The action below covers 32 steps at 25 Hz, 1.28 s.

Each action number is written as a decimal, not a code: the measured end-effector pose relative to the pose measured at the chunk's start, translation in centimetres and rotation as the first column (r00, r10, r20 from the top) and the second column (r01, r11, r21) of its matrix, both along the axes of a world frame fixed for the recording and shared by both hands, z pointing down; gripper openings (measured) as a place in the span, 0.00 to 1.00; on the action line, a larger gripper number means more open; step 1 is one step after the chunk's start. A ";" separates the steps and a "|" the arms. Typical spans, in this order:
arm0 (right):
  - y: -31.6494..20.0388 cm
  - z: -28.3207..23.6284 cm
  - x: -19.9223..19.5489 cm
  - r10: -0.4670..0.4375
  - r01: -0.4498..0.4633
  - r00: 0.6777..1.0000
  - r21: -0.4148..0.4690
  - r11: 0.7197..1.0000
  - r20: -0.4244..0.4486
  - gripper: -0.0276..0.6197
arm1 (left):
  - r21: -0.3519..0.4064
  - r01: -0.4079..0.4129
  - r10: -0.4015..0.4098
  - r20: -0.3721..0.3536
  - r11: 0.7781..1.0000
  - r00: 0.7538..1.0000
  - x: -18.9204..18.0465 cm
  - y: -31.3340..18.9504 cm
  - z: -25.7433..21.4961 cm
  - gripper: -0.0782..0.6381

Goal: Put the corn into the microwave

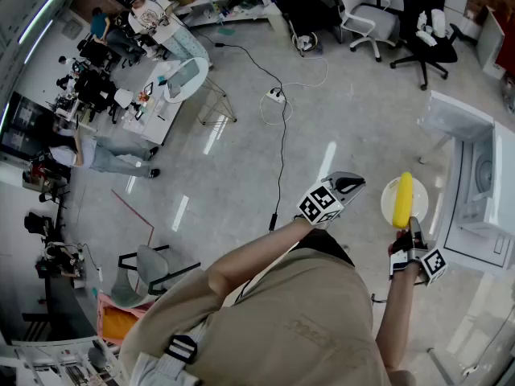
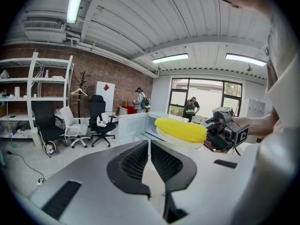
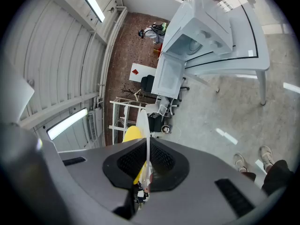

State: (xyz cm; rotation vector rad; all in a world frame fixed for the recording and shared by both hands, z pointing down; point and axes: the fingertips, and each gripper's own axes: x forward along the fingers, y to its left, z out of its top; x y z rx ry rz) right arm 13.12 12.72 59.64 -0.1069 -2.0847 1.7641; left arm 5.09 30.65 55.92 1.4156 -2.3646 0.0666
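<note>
A yellow corn cob (image 1: 402, 199) lies on a small white plate (image 1: 389, 206) held out in the air. My right gripper (image 1: 411, 227) is shut on the plate's near rim. In the right gripper view the plate (image 3: 146, 125) stands edge-on between the jaws, with the corn (image 3: 131, 134) to its left. The white microwave (image 1: 481, 187) sits on a white table (image 1: 507, 288) to the right, its door (image 1: 455, 116) swung open. My left gripper (image 1: 354, 183) hangs beside the plate, shut and empty. From the left gripper view, the corn (image 2: 180, 129) and the right gripper (image 2: 224, 131) show ahead of the microwave (image 2: 136, 125).
A black cable runs across the floor to a power strip (image 1: 275, 96). Office chairs (image 1: 366, 18) stand at the back, and another chair (image 1: 153, 265) is behind me on the left. Cluttered desks (image 1: 165, 95) and a person (image 1: 100, 155) are far left.
</note>
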 end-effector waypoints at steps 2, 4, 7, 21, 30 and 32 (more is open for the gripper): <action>-0.5 -0.2 0.1 0.004 -0.004 1.000 0.007 1.000 0.006 0.07 | 0.003 -0.012 0.012 0.002 1.000 1.000 0.1 -0.7 -0.1 0.12; -0.9 -0.2 0.4 0.010 -0.010 1.000 0.025 1.000 0.010 0.07 | 0.005 -0.027 0.027 0.004 1.000 1.000 0.2 -1.1 -0.3 0.12; -0.1 0.0 0.2 0.006 -0.007 1.000 0.066 0.998 0.028 0.07 | 0.005 -0.044 0.044 0.011 0.999 0.999 0.1 0.0 -0.5 0.12; -2.8 -2.4 0.9 0.092 -0.091 0.995 -0.016 0.996 0.035 0.07 | 0.027 -0.115 0.114 0.024 0.993 0.993 0.1 -4.5 -2.1 0.12; -4.2 -2.0 1.4 0.134 -0.134 0.989 -0.015 0.991 0.056 0.07 | 0.038 -0.157 0.156 0.024 0.987 0.987 0.3 -6.6 -1.8 0.12; -4.1 -1.9 1.1 0.150 -0.149 0.987 -0.012 0.989 0.054 0.07 | 0.040 -0.175 0.174 0.016 0.984 0.985 -0.2 -6.6 -1.6 0.12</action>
